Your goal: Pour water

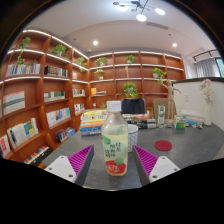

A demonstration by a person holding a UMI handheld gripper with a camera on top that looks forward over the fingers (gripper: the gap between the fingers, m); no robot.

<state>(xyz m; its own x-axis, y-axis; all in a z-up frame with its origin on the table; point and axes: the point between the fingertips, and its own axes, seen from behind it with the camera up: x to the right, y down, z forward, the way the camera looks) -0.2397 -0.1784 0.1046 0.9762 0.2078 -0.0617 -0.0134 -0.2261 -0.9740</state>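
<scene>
Gripper view shows a grey surface [190,145] before wooden bookshelves [45,85]. A clear bottle [115,145] with a pale cap and red-and-green label stands upright between the purple pads [80,160]. The jaws [113,163] are level and close about the bottle; whether both press it, I cannot tell.

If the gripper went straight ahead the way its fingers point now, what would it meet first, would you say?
Most likely the plastic bottle, which stands on the table between the gripper fingers' purple pads. The fingers look open, with gaps on both sides of it. Depth is hard to judge.
</scene>
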